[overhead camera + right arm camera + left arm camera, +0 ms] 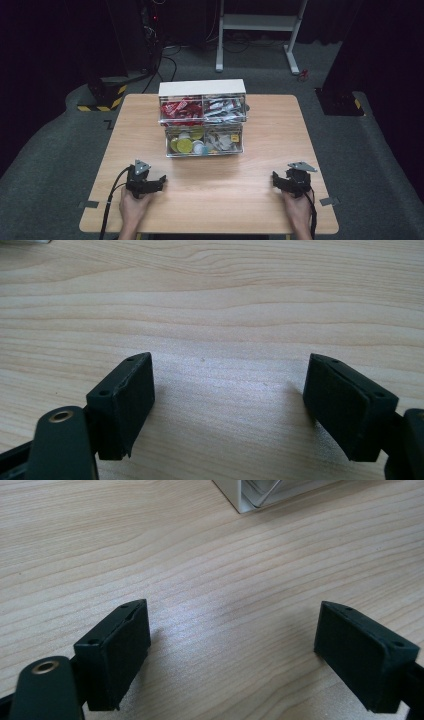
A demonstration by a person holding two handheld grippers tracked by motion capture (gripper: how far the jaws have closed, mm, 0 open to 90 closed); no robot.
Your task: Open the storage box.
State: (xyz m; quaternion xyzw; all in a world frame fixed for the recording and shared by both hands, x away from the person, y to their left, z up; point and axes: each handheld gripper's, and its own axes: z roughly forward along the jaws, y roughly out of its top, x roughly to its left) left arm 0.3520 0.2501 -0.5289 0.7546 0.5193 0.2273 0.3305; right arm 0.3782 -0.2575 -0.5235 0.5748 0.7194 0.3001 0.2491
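My two grippers rest on the pale wood-grain counter (210,200) at its near edge, the left gripper (150,181) and the right gripper (285,181) well apart from each other, each with its black fingers (115,655) spread wide and nothing between them; the right gripper view likewise shows bare wood in the gap between my fingers (125,407). Ahead of both sets of fingers, midway between them and farther up the counter, stands the clear acrylic four-drawer organiser with a white top (202,117), and a white lower corner of it (245,502) sits beyond my left fingertips, off to their right. Its upper drawers hold red sachets (181,109) and silvery sachets (224,107); the lower ones hold round yellow-green and white capsules (186,144) and small mixed packets (225,141). I judge the box stiff, smooth and rather slippery, light enough to slide if a drawer is tugged one-handed, so one gripper would likely brace its side wall or white top while the other takes a drawer front by its lip. The sachets look thin, soft and crinkly, best pinched flat at an edge; the capsules look rigid but crushable, best taken across the rim with a gentle squeeze. Whether the drawers have a proper handle I cannot tell at this size.
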